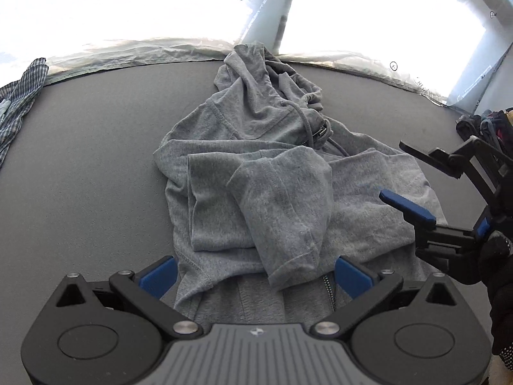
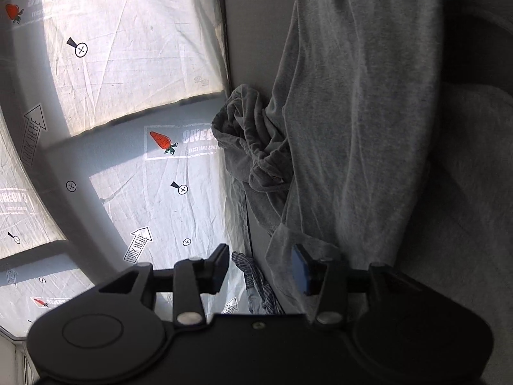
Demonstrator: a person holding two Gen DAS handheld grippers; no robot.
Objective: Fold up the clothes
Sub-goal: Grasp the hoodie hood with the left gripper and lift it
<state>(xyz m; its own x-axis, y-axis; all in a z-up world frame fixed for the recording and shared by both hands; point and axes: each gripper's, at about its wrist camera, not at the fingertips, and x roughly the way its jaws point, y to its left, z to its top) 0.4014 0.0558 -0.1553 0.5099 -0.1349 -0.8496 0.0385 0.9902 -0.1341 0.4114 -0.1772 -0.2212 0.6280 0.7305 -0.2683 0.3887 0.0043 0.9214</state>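
A grey zip hoodie point(image 1: 256, 173) lies crumpled on the dark grey table point(image 1: 80, 166), its hood toward the far edge and one sleeve folded across the body. My left gripper point(image 1: 255, 276) hovers over the near hem, open wide, with the sleeve cuff and zipper lying below between its blue pads point(image 1: 158, 276). My right gripper point(image 1: 391, 169) reaches in from the right over the hoodie's side, open and empty. In the right wrist view the right gripper point(image 2: 261, 268) stands open with nothing between its fingers, and the hoodie point(image 2: 359, 112) stretches ahead beside its blue pad point(image 2: 301, 269).
A plaid shirt point(image 1: 19, 102) lies at the table's left edge and shows as the plaid shirt point(image 2: 256, 279) behind the right fingers. A pile of dark clothes point(image 1: 481, 128) sits at the far right. A white printed sheet point(image 1: 128, 16) lies beyond the table. A gloved hand point(image 1: 500, 256) holds the right gripper.
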